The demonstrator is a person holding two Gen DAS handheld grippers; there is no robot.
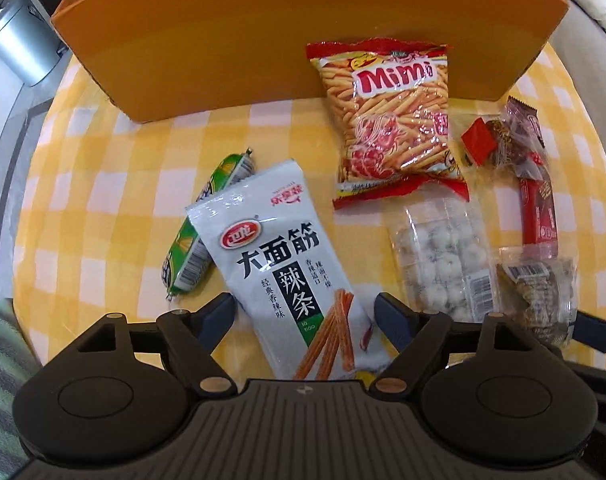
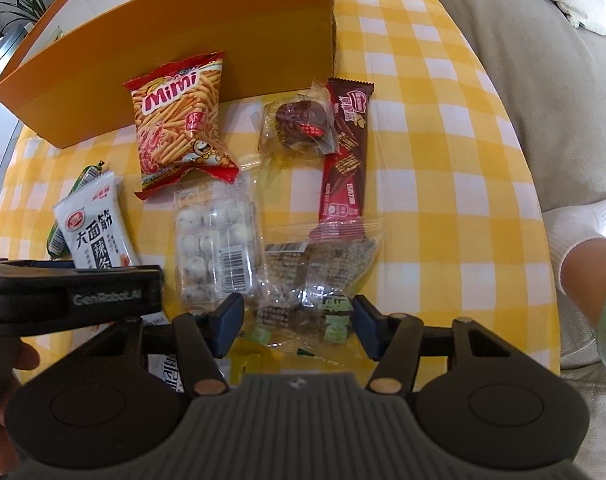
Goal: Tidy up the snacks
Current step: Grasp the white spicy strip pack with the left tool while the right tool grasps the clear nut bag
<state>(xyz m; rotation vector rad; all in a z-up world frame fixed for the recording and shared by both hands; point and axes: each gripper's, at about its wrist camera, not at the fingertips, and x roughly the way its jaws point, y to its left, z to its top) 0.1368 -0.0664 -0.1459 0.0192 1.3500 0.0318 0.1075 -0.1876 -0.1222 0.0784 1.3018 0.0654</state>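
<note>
Left fingers: the left gripper (image 1: 303,312) points down over the desk with its fingers (image 1: 219,312) spread wide; the lower end of the grey spicy-strip packet (image 1: 279,264) lies between them, and neither pad presses on it.
Right fingers: the right gripper (image 2: 297,328) also points down, its fingers (image 2: 229,328) about half apart, straddling a clear bag of small wrapped sweets (image 2: 303,292); the pads sit at the bag's loose edges and I cannot tell whether they squeeze it.
Desk: a yellow-and-white checked cloth (image 1: 103,168) covers it.
Box: an orange cardboard box (image 1: 263,28) stands at the far side of the desk, its near wall facing the snacks.
Mimi bag: the red and orange bag of sticks (image 1: 391,120) lies just in front of the box, its top edge against the wall.
Sausages: two green-wrapped sausages (image 1: 191,256) lie partly under the grey packet's left edge.
Coated nuts: a clear pack of whitish balls (image 1: 439,256) lies flat between the grey packet and the sweets bag, below the Mimi bag.
Chocolate wafer: a dark red-brown bar (image 2: 343,160) lies lengthwise on the right of the pile.
Round dark snack: a clear wrapper with a dark lump and a red label (image 2: 299,124) touches the wafer's upper left side.
Person: a hand (image 2: 3,432) holds the left gripper at the lower left of the right wrist view.
</note>
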